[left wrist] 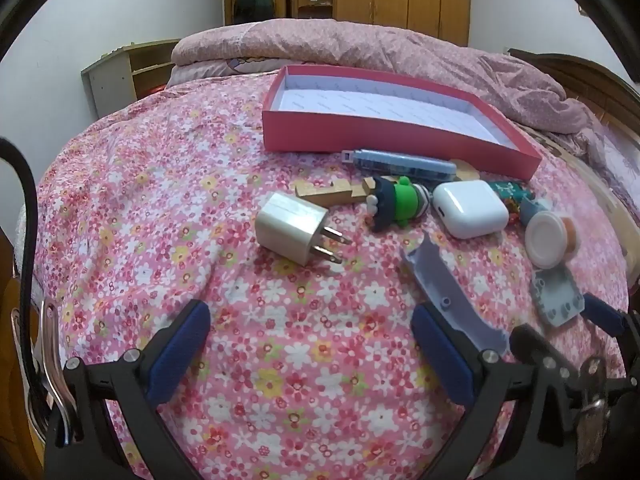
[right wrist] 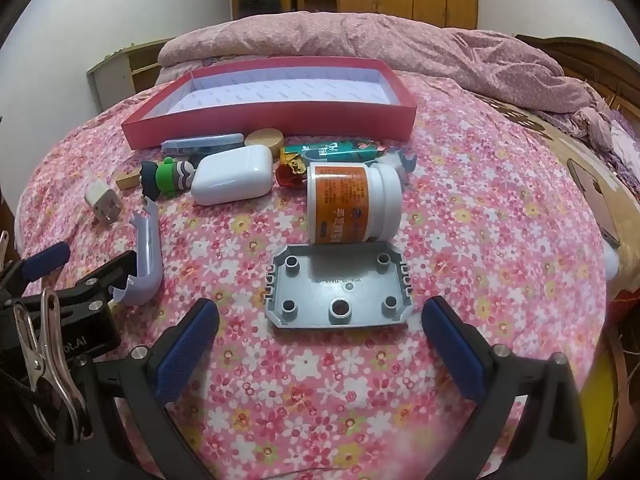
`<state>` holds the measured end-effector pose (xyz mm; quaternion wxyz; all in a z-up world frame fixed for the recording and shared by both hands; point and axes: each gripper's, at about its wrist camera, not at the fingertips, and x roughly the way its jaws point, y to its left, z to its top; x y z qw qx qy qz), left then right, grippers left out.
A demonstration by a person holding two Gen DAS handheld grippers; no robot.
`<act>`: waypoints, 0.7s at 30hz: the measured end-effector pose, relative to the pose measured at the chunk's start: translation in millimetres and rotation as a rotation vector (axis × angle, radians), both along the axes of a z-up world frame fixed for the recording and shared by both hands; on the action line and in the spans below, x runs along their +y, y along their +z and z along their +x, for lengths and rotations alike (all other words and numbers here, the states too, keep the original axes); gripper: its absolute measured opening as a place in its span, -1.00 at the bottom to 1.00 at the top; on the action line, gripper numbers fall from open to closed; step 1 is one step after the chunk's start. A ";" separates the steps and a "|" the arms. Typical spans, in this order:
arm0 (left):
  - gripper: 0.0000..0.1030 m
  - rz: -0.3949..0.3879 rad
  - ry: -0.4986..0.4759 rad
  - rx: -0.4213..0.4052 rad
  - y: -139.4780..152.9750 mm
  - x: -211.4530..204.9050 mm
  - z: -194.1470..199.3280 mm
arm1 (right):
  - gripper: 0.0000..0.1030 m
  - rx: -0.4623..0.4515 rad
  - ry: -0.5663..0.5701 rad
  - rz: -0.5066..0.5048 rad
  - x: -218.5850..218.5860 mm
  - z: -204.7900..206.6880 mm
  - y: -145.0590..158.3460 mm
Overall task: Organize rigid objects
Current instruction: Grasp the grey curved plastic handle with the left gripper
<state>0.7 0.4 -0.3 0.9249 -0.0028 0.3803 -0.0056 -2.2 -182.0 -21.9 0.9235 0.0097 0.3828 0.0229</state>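
Observation:
A shallow red box [left wrist: 384,140] [right wrist: 280,122] with a white inside lies empty on the floral bedspread. In front of it lie a white plug charger [left wrist: 290,228] [right wrist: 103,202], a green toy figure [left wrist: 394,204] [right wrist: 166,178], a white earbud case [left wrist: 470,208] [right wrist: 232,180], a white jar with an orange label [right wrist: 352,204] [left wrist: 550,242], a grey plastic plate [right wrist: 340,290] [left wrist: 556,292] and a lilac curved shell [left wrist: 452,296] [right wrist: 146,256]. My left gripper [left wrist: 312,344] is open and empty, short of the charger. My right gripper [right wrist: 320,340] is open and empty, just short of the grey plate.
Behind the row lie a blue pen case [left wrist: 404,162], a wooden block [left wrist: 332,196], a round gold lid [right wrist: 264,140] and a green lighter [right wrist: 340,152]. A folded pink quilt [right wrist: 360,44] lies behind the box. A phone [right wrist: 592,200] lies at the right.

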 end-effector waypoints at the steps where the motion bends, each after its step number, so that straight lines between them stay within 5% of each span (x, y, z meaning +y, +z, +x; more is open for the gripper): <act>1: 0.99 -0.001 -0.002 0.001 0.5 0.5 0.5 | 1.00 0.001 -0.001 0.003 -0.2 -0.2 -0.3; 10: 0.95 -0.023 -0.076 0.014 2.5 15.2 1.7 | 1.00 0.017 0.017 0.016 -1.7 -1.5 -0.3; 21: 0.89 -0.067 -0.204 -0.019 29.2 7.5 -22.8 | 0.69 0.015 0.057 0.064 -24.5 -32.7 2.5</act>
